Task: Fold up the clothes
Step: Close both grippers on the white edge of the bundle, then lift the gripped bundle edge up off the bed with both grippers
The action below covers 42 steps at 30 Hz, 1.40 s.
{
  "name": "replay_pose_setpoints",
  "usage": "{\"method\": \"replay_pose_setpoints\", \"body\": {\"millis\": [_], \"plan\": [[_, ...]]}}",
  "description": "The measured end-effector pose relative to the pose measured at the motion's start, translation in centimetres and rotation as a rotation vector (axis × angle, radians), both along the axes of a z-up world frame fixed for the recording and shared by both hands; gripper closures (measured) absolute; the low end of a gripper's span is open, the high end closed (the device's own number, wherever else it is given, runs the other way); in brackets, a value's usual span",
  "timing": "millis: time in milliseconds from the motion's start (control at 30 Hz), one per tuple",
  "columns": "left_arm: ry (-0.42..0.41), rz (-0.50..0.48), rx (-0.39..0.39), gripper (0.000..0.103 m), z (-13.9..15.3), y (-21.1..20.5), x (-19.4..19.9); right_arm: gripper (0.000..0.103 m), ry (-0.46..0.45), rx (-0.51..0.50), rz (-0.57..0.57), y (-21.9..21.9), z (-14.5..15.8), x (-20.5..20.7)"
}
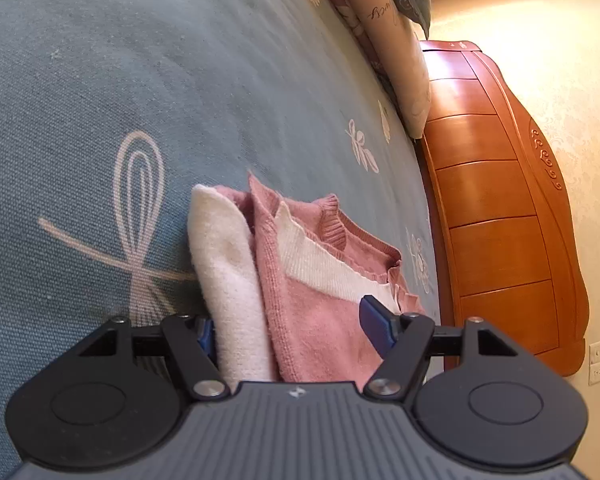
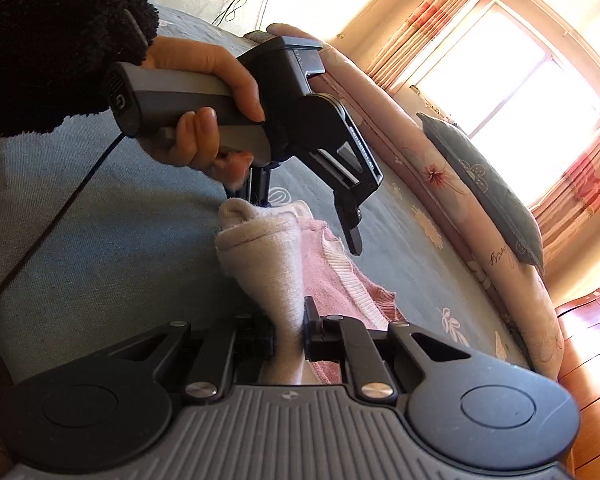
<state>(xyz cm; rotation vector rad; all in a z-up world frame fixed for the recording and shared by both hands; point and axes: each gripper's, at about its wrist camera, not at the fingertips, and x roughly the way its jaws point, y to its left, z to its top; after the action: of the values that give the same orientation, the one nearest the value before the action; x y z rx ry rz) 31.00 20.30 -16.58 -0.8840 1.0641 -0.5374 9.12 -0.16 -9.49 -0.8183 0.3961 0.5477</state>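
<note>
One garment: we've got the pink-and-white sweater (image 1: 324,312) bunched on the bed (image 1: 100,80), partly folded.
Right tool (image 2: 290,332): pinched tight on its white sleeve (image 2: 268,256).
Left tool (image 1: 292,332): jaws apart, straddling the sweater, not gripping.
Left to do: flatten, finish folds.

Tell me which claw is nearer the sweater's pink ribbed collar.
Left. The left claw straddles the sweater just below the collar; the right claw pinches the white sleeve farther away.

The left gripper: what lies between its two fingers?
In the left wrist view, the pink and white sweater lies bunched between the left gripper's fingers. The right wrist view shows the same.
</note>
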Motion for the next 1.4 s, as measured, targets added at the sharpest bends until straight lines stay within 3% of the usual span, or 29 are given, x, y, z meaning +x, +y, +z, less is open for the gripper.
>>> {"method": "replay_pose_setpoints", "body": {"millis": [67,167,233,267,400,633,900,1400], "plan": [[-0.003,-0.007,0.009,0.033,0.1,-0.2,0.2,0.089,0.005,0.003,0.002,0.1,-0.2,-0.6],[-0.026,-0.022,0.050,0.044,0.4,-0.5,0.1,0.089,0.010,0.007,0.004,0.0,-0.2,-0.7],[-0.020,-0.011,0.086,0.063,0.4,-0.3,0.1,0.089,0.013,0.011,0.001,-0.2,-0.3,-0.8],[-0.007,0.000,0.112,0.081,0.3,-0.2,0.1,0.089,0.015,0.013,0.000,-0.2,-0.3,-0.9],[0.008,0.019,0.128,0.082,0.2,-0.1,0.0,0.089,0.028,0.018,-0.001,-0.3,-0.5,-0.8],[0.005,0.017,0.311,0.083,2.9,-2.3,0.0,0.089,0.071,0.051,-0.007,-0.2,-1.1,-0.9],[-0.046,-0.001,0.431,0.083,7.1,-5.5,-0.5,0.091,0.135,0.173,-0.053,-1.2,-0.4,-0.5],[-0.140,-0.013,0.571,0.083,14.6,-12.8,-1.1,0.092,0.060,0.359,-0.123,-6.6,3.9,-2.0]]}}
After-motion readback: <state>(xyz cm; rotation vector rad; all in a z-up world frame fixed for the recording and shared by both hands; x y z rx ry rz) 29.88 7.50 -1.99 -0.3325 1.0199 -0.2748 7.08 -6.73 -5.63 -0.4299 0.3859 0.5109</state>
